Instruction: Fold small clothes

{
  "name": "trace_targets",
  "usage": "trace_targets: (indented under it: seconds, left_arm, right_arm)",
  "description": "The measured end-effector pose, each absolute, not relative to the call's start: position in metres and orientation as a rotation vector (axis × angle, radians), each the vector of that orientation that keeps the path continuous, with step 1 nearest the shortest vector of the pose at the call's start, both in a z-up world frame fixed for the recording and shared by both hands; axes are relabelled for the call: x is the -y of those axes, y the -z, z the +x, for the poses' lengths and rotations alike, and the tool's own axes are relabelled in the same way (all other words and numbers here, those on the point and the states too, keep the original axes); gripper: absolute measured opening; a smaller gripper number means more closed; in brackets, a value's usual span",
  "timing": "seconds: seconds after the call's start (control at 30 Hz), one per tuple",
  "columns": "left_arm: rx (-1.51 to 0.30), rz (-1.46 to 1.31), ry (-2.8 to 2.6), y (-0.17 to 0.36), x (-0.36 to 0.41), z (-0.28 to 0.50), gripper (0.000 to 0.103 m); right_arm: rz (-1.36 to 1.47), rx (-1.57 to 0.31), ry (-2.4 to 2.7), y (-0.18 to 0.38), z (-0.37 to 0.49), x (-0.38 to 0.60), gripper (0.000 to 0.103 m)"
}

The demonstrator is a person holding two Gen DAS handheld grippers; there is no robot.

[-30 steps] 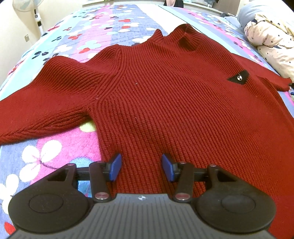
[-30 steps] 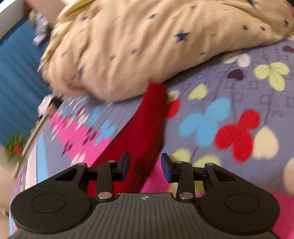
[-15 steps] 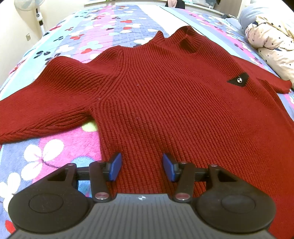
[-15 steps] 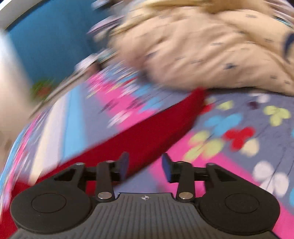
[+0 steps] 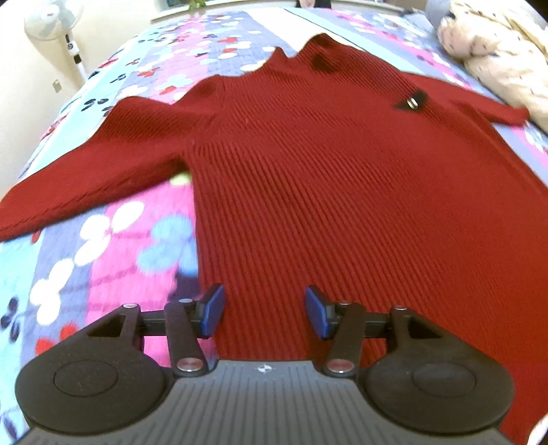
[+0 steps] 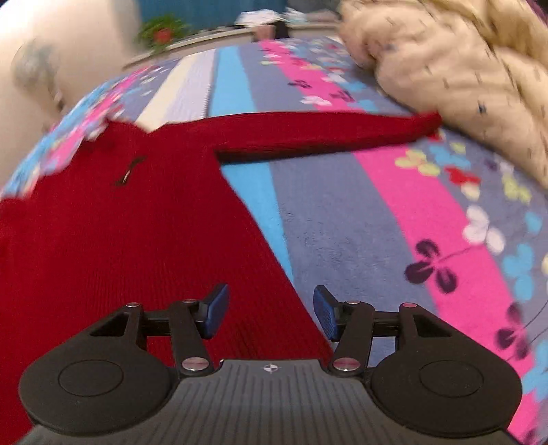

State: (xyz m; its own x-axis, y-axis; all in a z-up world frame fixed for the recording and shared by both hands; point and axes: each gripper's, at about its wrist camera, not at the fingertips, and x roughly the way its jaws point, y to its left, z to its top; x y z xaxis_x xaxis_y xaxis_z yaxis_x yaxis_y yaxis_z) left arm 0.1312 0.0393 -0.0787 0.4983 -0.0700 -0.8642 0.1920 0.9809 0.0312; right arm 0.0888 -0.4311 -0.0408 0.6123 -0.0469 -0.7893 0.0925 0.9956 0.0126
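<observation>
A dark red ribbed sweater point(image 5: 325, 164) lies flat and face up on the bed, collar far, both sleeves spread out. A small black logo patch point(image 5: 411, 102) sits on its chest. My left gripper point(image 5: 263, 313) is open and empty, above the sweater's lower left hem. In the right wrist view the sweater point(image 6: 120, 222) fills the left side, its right sleeve point(image 6: 325, 131) reaching to the quilt. My right gripper point(image 6: 270, 311) is open and empty, over the sweater's lower right edge.
The bed has a striped floral cover point(image 5: 113, 246), also seen in the right wrist view point(image 6: 394, 222). A cream star-print quilt point(image 6: 462, 78) is bunched at the far right, touching the sleeve cuff. A standing fan point(image 5: 58, 24) is by the left wall.
My right gripper swung left from the sleeve cuff by the quilt to the sweater's lower right edge. My left gripper drew back slightly toward the hem's left side. Both stayed open.
</observation>
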Motion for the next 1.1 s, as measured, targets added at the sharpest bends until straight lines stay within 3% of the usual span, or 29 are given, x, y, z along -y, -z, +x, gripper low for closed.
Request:
trace_targets:
  seconds: [0.3, 0.5, 0.57, 0.63, 0.67, 0.73, 0.8, 0.87, 1.1]
  left_arm:
    - [-1.178, -0.045, 0.149, 0.079, -0.063, 0.057, 0.064]
    - [-1.22, -0.15, 0.13, 0.079, -0.075, 0.018, 0.063]
    - [-1.227, -0.15, 0.135, 0.079, -0.073, 0.011, 0.059]
    - [-1.224, -0.14, 0.143, 0.078, -0.069, 0.005, 0.049]
    - [-1.219, -0.139, 0.149, 0.078, -0.068, 0.003, 0.046]
    - [-1.205, -0.135, 0.149, 0.076, -0.066, 0.001, 0.033]
    - [-1.197, -0.137, 0.14, 0.075, -0.066, 0.0, 0.03]
    - [-1.201, -0.166, 0.133, 0.074, -0.069, 0.0, 0.03]
    - [-1.229, -0.199, 0.125, 0.08, -0.07, 0.008, 0.035]
  right_arm:
    - [-0.036, -1.093, -0.023, 0.065, 0.056, 0.423, 0.066]
    - [-0.063, -1.093, -0.041, 0.068, 0.053, 0.416, 0.069]
    - [-0.049, -1.096, -0.036, 0.066, 0.053, 0.417, 0.069]
    - [-0.042, -1.098, -0.036, 0.065, 0.052, 0.416, 0.069]
    - [-0.041, -1.098, -0.036, 0.064, 0.052, 0.415, 0.067]
    - [-0.022, -1.1, -0.058, 0.062, 0.051, 0.415, 0.053]
    - [-0.016, -1.089, -0.076, 0.06, 0.049, 0.415, 0.025]
    - [0.002, -1.081, -0.109, 0.057, 0.046, 0.416, 0.012]
    - [0.006, -1.104, -0.155, 0.06, 0.043, 0.417, 0.013]
